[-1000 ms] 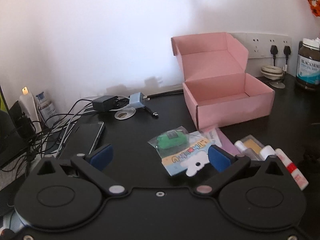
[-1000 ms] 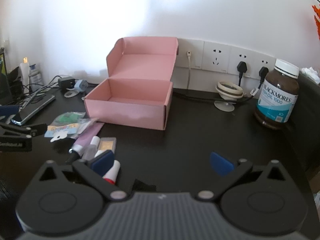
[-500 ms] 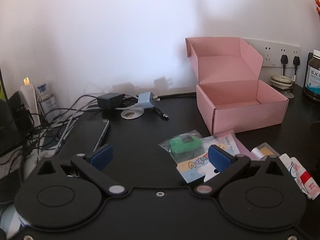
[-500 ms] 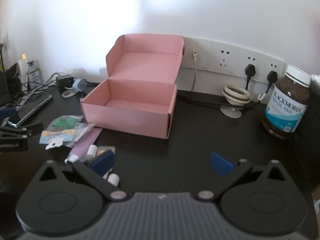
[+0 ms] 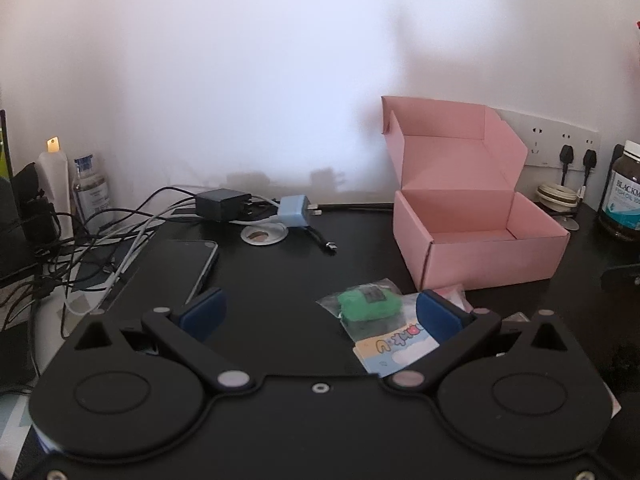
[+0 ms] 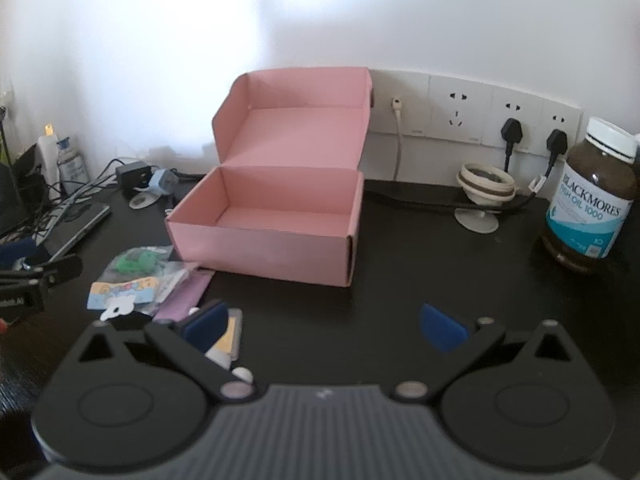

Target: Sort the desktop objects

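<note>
I have both grippers hovering over the black table (image 6: pixel 400 280), each with its blue fingers spread wide and holding nothing. The left gripper (image 5: pixel 320 314) sits above a small heap of packets: a green item in a clear bag (image 5: pixel 368 304) and a cartoon-printed card (image 5: pixel 394 350), just in front of the pink box (image 5: pixel 476 236). The right gripper (image 6: pixel 324 326) has a purple packet (image 6: pixel 186 296) and some small tubes by its left finger. The box stands open, lid back against the wall, nothing inside it. A phone (image 5: pixel 176 268), chargers and tangled cables lie to the left; a brown supplement bottle (image 6: pixel 592 196) stands at the right.
</note>
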Demonstrator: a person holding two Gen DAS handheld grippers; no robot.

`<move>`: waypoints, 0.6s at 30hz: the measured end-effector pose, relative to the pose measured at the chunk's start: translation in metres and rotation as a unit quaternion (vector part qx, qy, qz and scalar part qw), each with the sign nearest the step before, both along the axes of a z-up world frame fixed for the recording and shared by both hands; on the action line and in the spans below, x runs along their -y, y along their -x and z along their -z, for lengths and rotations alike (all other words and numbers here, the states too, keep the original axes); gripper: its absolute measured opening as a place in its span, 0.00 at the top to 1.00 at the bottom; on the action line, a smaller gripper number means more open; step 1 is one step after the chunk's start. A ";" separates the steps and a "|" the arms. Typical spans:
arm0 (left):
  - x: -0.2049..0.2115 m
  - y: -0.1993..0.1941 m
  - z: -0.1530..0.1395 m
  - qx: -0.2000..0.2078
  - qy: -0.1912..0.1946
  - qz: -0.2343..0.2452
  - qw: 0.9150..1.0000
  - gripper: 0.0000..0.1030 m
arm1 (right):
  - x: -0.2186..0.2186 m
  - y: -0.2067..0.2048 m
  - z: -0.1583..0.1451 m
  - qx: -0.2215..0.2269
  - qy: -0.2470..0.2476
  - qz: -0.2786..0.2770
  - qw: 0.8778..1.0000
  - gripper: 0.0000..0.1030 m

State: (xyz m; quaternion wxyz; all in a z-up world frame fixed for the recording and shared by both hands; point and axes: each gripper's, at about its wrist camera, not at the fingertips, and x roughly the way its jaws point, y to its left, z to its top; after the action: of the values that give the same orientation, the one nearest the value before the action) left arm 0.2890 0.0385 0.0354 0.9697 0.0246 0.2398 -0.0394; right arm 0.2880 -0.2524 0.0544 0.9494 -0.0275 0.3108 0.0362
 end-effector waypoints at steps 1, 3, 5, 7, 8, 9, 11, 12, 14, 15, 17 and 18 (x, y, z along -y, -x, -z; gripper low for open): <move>0.000 -0.001 0.001 -0.002 0.000 -0.002 1.000 0.00 | 0.001 -0.001 -0.001 0.000 0.000 0.003 1.000 0.01; -0.001 -0.003 0.002 -0.004 -0.001 -0.005 1.000 0.00 | 0.005 -0.003 -0.002 0.000 -0.004 0.011 1.000 0.01; -0.001 -0.004 0.003 -0.002 -0.007 -0.013 1.000 0.00 | 0.008 -0.005 -0.004 0.002 -0.009 0.015 1.000 0.01; -0.001 -0.004 0.003 0.001 -0.013 -0.018 1.000 0.00 | 0.009 -0.008 -0.005 0.002 -0.012 0.015 1.000 0.01; -0.001 -0.004 0.003 0.004 -0.014 -0.020 1.000 0.00 | 0.009 -0.010 -0.006 0.002 -0.012 0.014 1.000 0.01; -0.002 -0.003 0.002 0.006 -0.013 -0.023 1.000 0.00 | 0.009 -0.011 -0.007 0.003 -0.013 0.013 1.000 0.01; -0.005 -0.004 0.001 0.010 -0.009 -0.030 0.999 0.00 | 0.011 -0.015 -0.008 0.004 -0.019 0.014 1.000 0.01; -0.006 -0.004 0.001 0.010 -0.005 -0.032 0.999 0.00 | 0.012 -0.017 -0.009 0.005 -0.023 0.015 1.000 0.01; -0.009 -0.006 0.000 0.006 0.004 -0.035 0.999 0.00 | 0.015 -0.021 -0.011 0.007 -0.031 0.018 0.999 0.01; -0.010 -0.006 0.000 0.004 0.009 -0.036 0.999 0.00 | 0.015 -0.023 -0.011 0.008 -0.033 0.019 0.999 0.01; -0.011 -0.007 0.001 0.002 0.013 -0.035 0.999 0.00 | 0.016 -0.027 -0.011 0.011 -0.035 0.022 0.999 0.02; -0.011 -0.007 0.001 0.003 0.013 -0.036 0.999 0.00 | 0.016 -0.030 -0.011 0.012 -0.038 0.023 0.999 0.02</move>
State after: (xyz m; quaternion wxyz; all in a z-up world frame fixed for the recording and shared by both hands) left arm 0.2955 0.0499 0.0349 0.9716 0.0036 0.2366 -0.0078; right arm 0.3182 -0.2684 0.0652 0.9539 0.0150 0.2986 0.0256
